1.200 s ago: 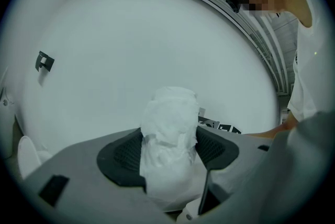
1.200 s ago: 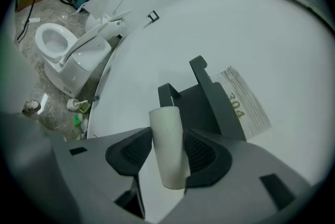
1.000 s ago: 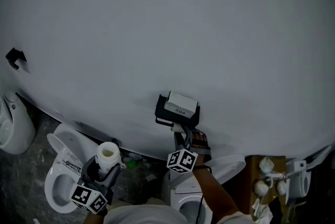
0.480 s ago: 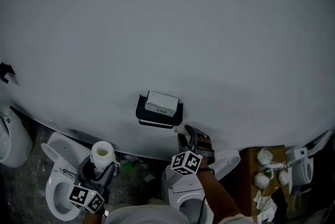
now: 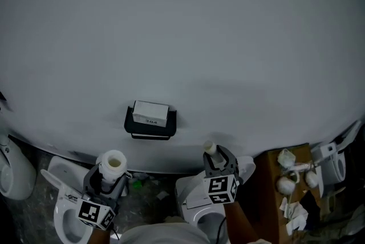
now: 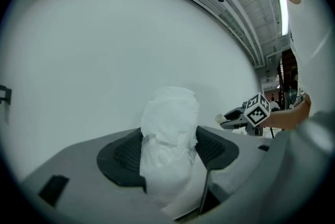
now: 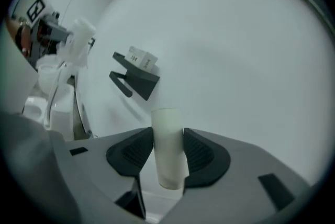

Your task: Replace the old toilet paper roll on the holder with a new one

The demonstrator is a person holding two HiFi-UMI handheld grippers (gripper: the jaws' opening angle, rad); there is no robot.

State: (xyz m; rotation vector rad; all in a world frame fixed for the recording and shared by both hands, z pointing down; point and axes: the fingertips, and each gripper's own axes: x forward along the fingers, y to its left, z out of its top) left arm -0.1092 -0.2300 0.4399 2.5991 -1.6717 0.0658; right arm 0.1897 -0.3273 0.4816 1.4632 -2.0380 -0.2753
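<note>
The black wall holder (image 5: 150,121), with a small white box on top, hangs bare on the white wall. My left gripper (image 5: 108,175) is below and left of it, shut on a full white toilet paper roll (image 5: 112,164) that stands upright. In the left gripper view the roll (image 6: 170,139) fills the gap of that gripper (image 6: 170,154). My right gripper (image 5: 219,158) is below and right of the holder, shut on a pale empty cardboard tube (image 5: 211,149). In the right gripper view the tube (image 7: 168,147) is pinched between the pads of that gripper (image 7: 168,154), and the holder (image 7: 133,77) lies up and to the left.
White toilets stand under the grippers, one at the left (image 5: 65,203) and one in the middle (image 5: 197,208). A urinal (image 5: 11,163) is at the far left. A brown stand (image 5: 274,180) with several white bits on it is at the right.
My right gripper has come away from the holder to the right with the tube and has rolled. My left gripper with the roll has shifted a little. The holder sits further left in the view.
</note>
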